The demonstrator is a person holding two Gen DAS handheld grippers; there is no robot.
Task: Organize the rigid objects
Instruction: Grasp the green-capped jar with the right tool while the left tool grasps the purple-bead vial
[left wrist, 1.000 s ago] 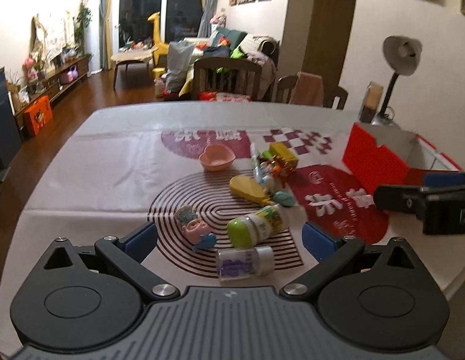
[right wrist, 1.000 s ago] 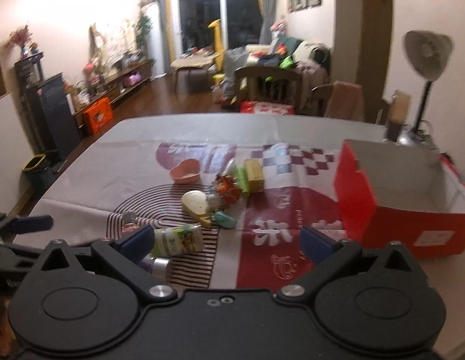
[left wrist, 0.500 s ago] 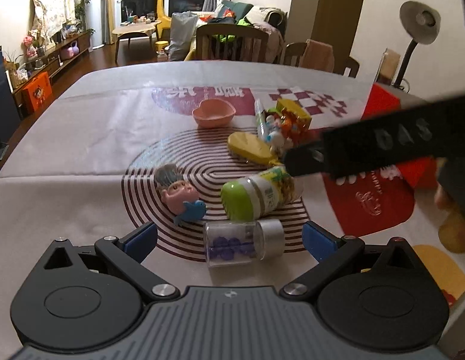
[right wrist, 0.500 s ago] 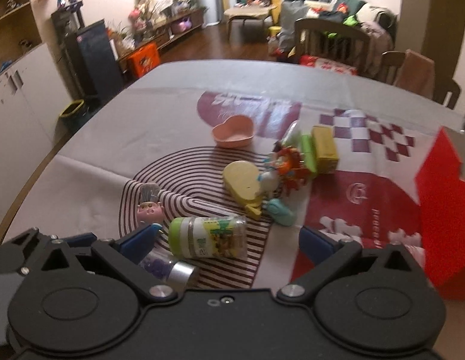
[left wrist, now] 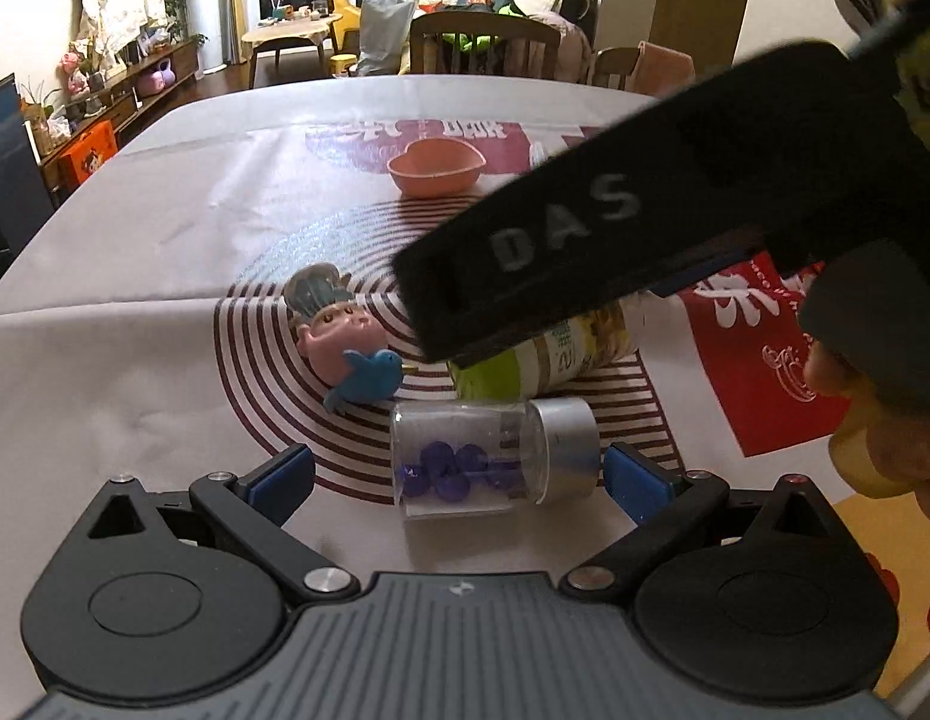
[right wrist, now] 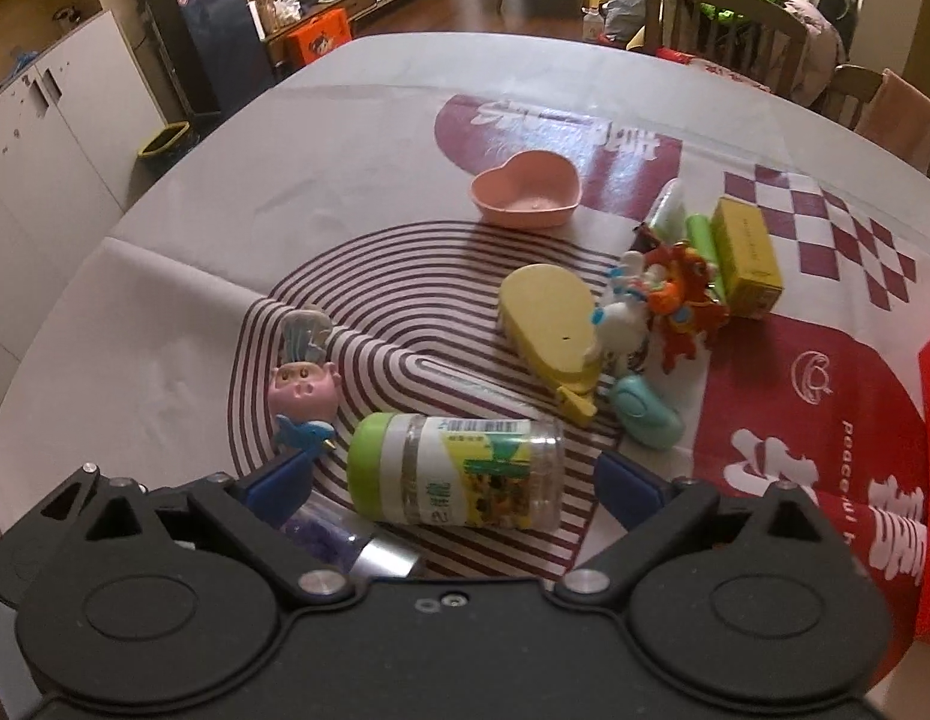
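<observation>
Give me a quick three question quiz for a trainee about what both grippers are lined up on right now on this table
1. True or false: the left gripper has closed on the clear vial.
2. Which object lies between the right gripper's open fingers? A) pink heart bowl B) green-lidded jar C) yellow box
3. Fill in: the vial's cap is ____ coloured.

Key
1. False: the fingers stand open on either side of it.
2. B, the green-lidded jar, lying on its side.
3. Silver.
</observation>
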